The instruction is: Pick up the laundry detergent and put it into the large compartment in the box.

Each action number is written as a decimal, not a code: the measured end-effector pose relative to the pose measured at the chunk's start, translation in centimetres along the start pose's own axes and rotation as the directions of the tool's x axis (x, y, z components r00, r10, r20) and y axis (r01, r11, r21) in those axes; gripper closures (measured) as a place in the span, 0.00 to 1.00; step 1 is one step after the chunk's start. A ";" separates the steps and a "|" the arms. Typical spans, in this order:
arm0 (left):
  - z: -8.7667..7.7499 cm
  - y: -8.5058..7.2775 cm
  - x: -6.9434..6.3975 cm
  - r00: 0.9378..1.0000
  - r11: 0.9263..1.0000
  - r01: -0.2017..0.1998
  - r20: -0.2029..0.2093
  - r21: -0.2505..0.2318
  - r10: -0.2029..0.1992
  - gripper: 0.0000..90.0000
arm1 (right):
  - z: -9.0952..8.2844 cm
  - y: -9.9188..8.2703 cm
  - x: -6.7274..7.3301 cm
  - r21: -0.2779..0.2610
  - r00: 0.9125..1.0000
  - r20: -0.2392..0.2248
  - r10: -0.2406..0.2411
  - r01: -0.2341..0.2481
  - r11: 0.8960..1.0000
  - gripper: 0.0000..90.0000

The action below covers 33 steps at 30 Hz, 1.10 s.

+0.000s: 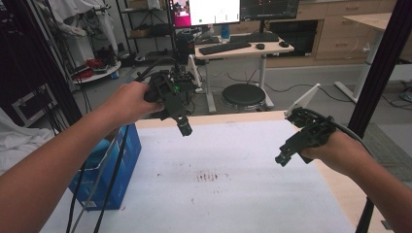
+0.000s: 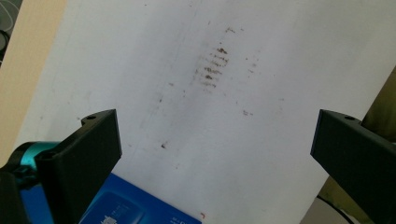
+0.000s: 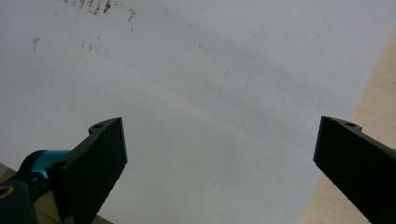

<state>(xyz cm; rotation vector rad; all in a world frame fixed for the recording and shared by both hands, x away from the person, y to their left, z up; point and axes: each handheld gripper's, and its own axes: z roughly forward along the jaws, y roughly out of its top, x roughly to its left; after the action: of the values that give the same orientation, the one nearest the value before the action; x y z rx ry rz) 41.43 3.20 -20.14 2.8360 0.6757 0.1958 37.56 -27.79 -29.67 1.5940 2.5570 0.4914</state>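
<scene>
My left gripper (image 1: pixel 183 127) hangs in the air over the far left corner of the white sheet (image 1: pixel 233 194), held in a person's hand. In the left gripper view its two black jaws stand wide apart with nothing between them (image 2: pixel 215 140). My right gripper (image 1: pixel 283 158) hovers above the sheet's right edge, held in the other hand. The right gripper view also has the jaws spread wide and empty (image 3: pixel 219 149) over the bare white sheet (image 3: pixel 210 93).
A patch of brown stains (image 1: pixel 208 176) marks the sheet's middle. A blue box (image 1: pixel 109 170) with cables draped over it stands at the table's left edge. Bare wooden table (image 1: pixel 347 194) runs along the right. A desk, stool and black frame posts stand beyond.
</scene>
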 end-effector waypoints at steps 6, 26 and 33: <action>0.7 1.2 -0.8 0.997 0.997 -0.077 0.007 -0.003 0.077 0.02 | 0.0 0.0 0.1 -0.008 1.000 -0.009 -0.007 0.007 1.000 0.02; 5.2 2.1 -1.8 0.988 0.989 -0.144 0.066 0.044 0.141 0.02 | 0.7 0.4 0.1 0.010 1.000 -0.018 -0.024 0.025 1.000 0.02; 5.6 1.9 -1.5 0.989 0.989 -0.137 0.068 0.051 0.133 0.02 | 1.1 0.6 0.2 0.016 0.999 -0.020 -0.030 0.031 0.999 0.02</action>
<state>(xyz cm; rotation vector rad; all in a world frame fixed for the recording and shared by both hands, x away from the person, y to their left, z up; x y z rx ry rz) 41.86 -0.16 -25.17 2.9286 0.4832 0.1085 38.27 -27.08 -30.47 1.5607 2.6019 0.4870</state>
